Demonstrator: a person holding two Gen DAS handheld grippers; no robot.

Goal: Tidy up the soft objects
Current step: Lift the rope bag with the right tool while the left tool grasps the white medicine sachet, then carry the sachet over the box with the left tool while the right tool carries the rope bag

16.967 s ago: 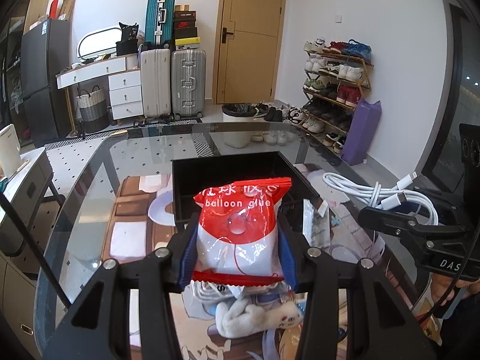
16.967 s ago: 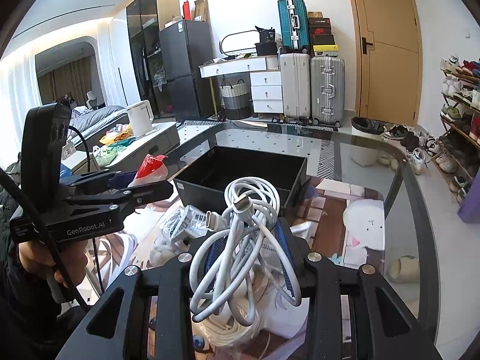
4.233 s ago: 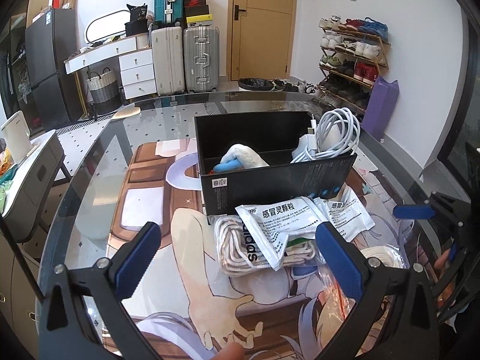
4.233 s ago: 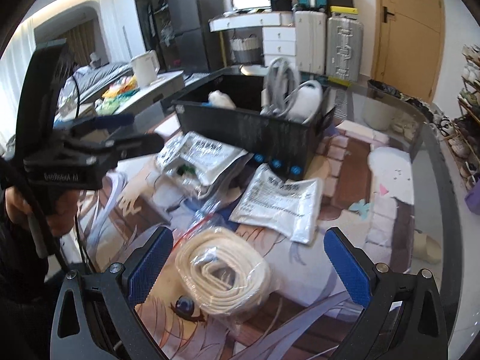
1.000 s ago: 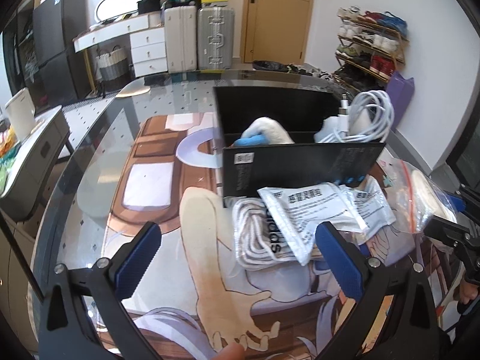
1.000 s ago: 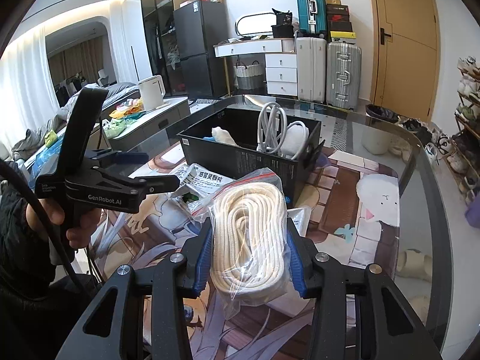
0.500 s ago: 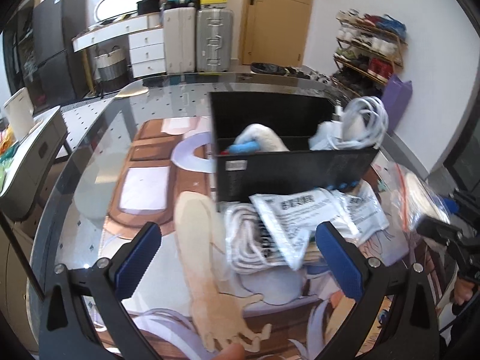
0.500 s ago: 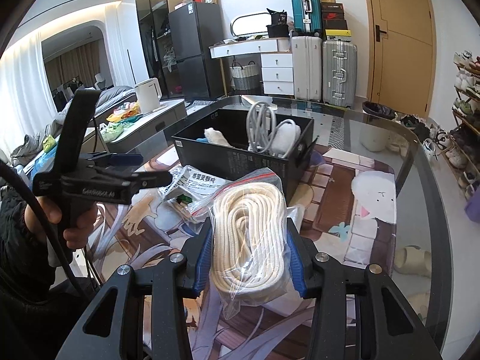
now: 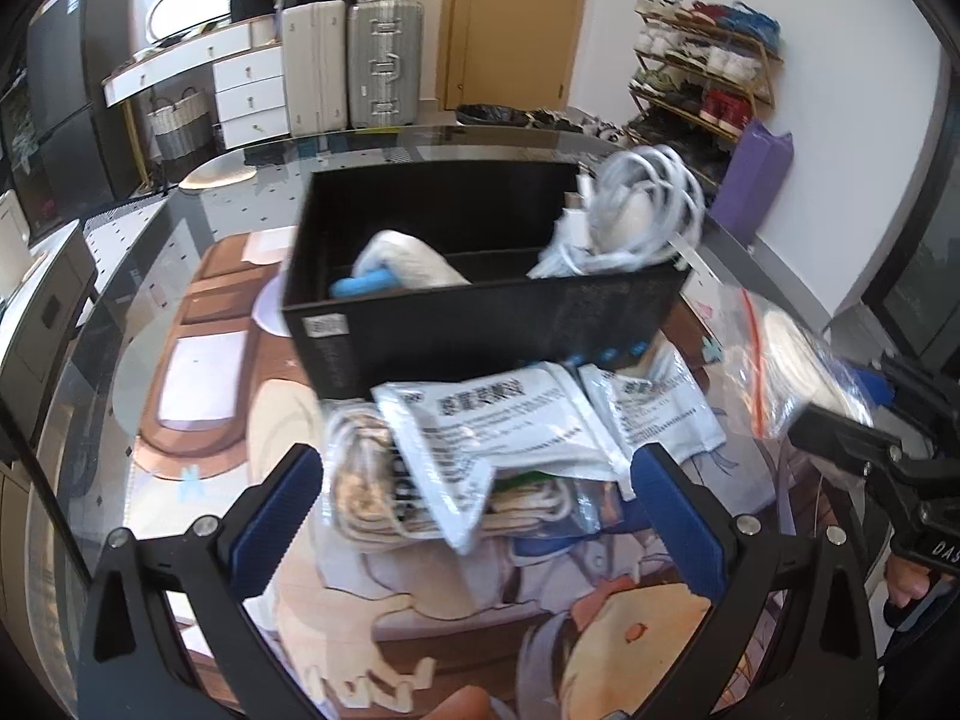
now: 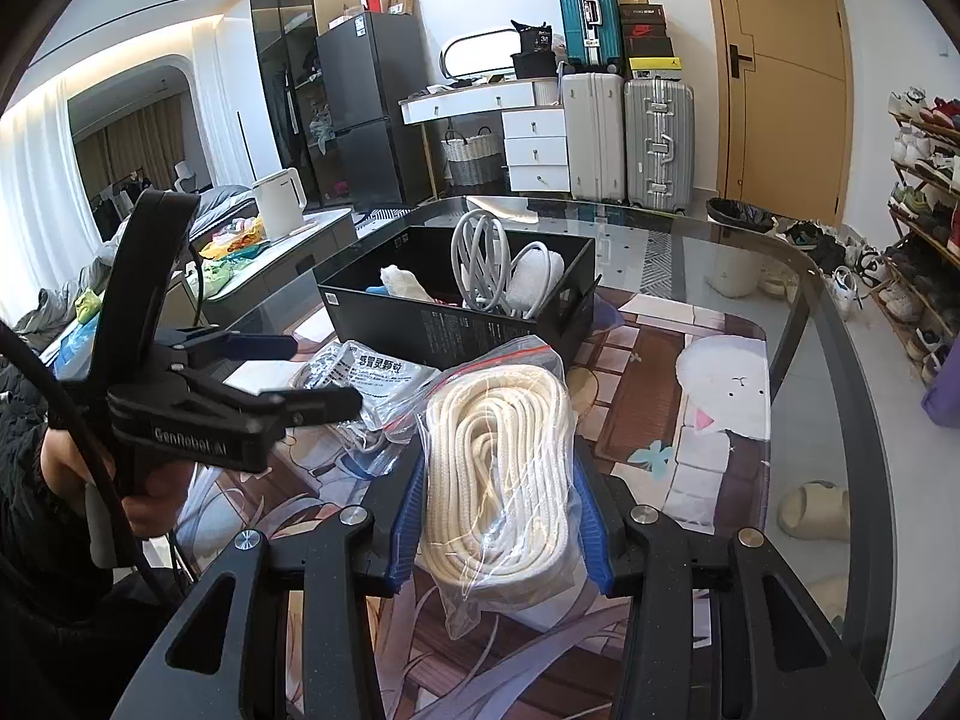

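The right claw (image 10: 501,531) is clamped on a clear zip bag of coiled cream rope (image 10: 501,468), held up off the surface (image 10: 798,288) on the near side of the black box (image 10: 462,318). That box already holds a bundle of white charging cable (image 10: 480,264) and a white plush toy (image 10: 405,283). This looks like the carrying step: the bagged rope is lifted and headed for the box. The next move likely calls for bringing the bag over the box's near wall and down into whatever room is left beside the cable, then letting go.

The left claw (image 9: 477,501) stands wide apart and holds nothing, hovering just in front of the box over the white medicine sachets (image 9: 480,420) and a second bagged rope coil (image 9: 366,480), which lie against the box's near wall. It seems lined up to take the top sachet, which calls for dropping lower and closing on it.
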